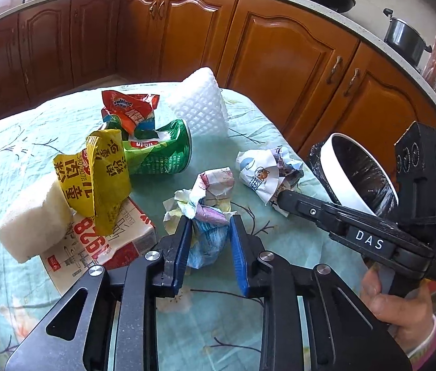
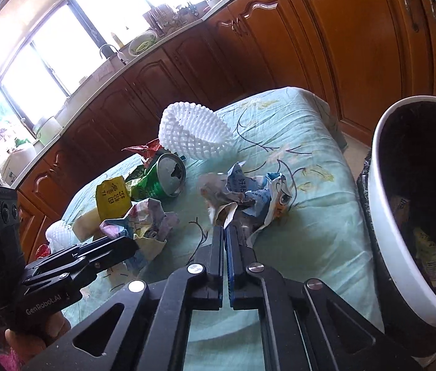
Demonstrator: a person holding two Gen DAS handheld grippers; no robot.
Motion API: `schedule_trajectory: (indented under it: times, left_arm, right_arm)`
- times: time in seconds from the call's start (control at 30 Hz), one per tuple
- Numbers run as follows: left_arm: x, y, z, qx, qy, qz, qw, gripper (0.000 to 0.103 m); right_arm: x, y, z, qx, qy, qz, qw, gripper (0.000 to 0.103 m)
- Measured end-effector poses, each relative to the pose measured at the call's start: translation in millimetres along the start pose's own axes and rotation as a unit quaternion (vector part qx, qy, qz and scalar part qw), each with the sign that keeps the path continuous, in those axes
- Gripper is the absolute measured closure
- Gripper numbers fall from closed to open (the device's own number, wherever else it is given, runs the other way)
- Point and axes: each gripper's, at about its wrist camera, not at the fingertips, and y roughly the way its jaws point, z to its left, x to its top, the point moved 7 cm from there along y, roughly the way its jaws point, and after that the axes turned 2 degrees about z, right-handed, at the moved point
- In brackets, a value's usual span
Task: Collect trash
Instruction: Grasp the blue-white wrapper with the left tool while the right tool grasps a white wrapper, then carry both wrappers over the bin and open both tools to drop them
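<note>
- A crumpled paper wad (image 1: 207, 216) sits on the table's green cloth (image 1: 17, 142) between the blue pads of the left gripper (image 1: 208, 232); the fingers flank it closely, though whether they already press it cannot be told.
- The right gripper (image 2: 225, 241) has its jaws drawn together on the near edge of a second wad (image 2: 245, 194), apparently pinching a paper flap, the easiest purchase on a loose ball.
- That second wad lies just beside the bin (image 2: 381, 216), a white-rimmed pail with a black liner, tilted toward the table so its mouth faces the litter; some wrappers already show inside.
- The bin's place at the table's right edge likely explains the split of work: the right tool takes the piece nearest the drop, the left the piece farther in.
- Beyond the wads, a dented green can (image 1: 168, 151) lies on its side, with a red wrapper (image 1: 131, 108) and a yellow packet (image 1: 100, 173) heaped against it.
- A flattened carton (image 1: 106, 241) lies under the yellow packet, touching a pale foam block (image 1: 32, 216) at the left.
- A white foam net (image 1: 199, 102) stands at the far edge of the cloth, apart from both tools.
- Most of the litter is not yet collected.
- Wooden cabinets (image 1: 279, 55) ring the table.
</note>
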Motion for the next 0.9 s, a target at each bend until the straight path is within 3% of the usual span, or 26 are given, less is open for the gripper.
schedule_trajectory:
  times: [0.4,0.9]
  left_arm:
    - [-5,-29,-21,-0.029,0.002,-0.015,0.9995,0.08]
    - [-1,-42,-86,-0.066,0.044,-0.027,0.9965,0.08]
  right_arm:
    - [-10,-61,1,-0.011,-0.003,-0.043,0.999,0.102]
    - [-14,-134,-42,-0.052,0.023,-0.095,0.994,0.102]
